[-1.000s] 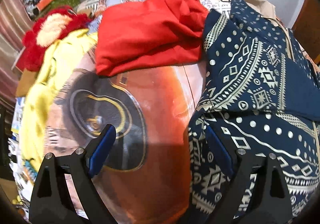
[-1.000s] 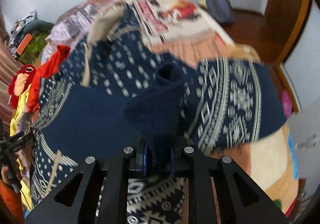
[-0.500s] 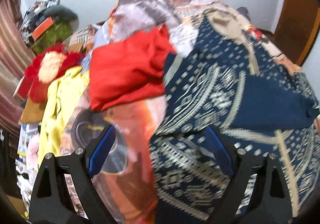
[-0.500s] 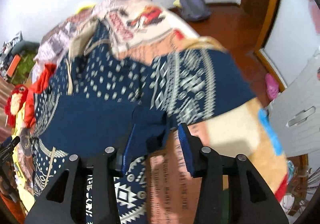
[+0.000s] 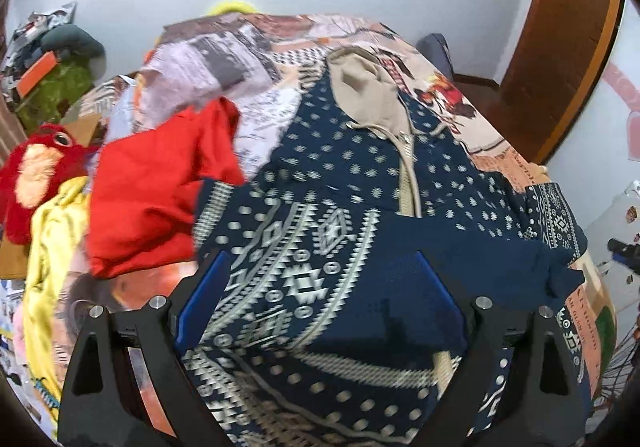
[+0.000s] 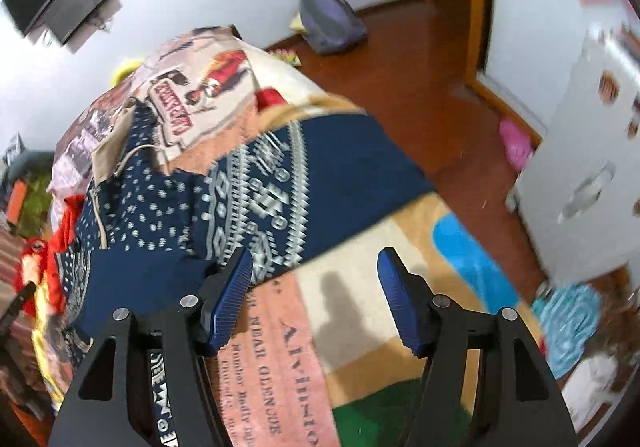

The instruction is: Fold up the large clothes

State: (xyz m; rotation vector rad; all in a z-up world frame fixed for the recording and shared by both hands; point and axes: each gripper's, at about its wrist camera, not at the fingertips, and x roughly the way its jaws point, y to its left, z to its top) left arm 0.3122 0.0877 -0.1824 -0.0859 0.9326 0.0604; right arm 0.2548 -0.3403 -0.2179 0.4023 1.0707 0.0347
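Navy patterned hoodie (image 5: 344,215) is being shown spread on the printed bedspread (image 6: 360,327), one sleeve (image 5: 480,263) folded across its front. The left gripper (image 5: 320,299) is being held wide open above it, grasping nothing. The right gripper (image 6: 316,299) is being opened, nothing between its jaws. A red garment (image 5: 152,191) is lying beside the hoodie.

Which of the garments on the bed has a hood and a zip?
The navy patterned hoodie, spread flat, has a beige hood and a beige zip down its front. The red garment beside it is a plain crumpled heap; the yellow one shows neither.
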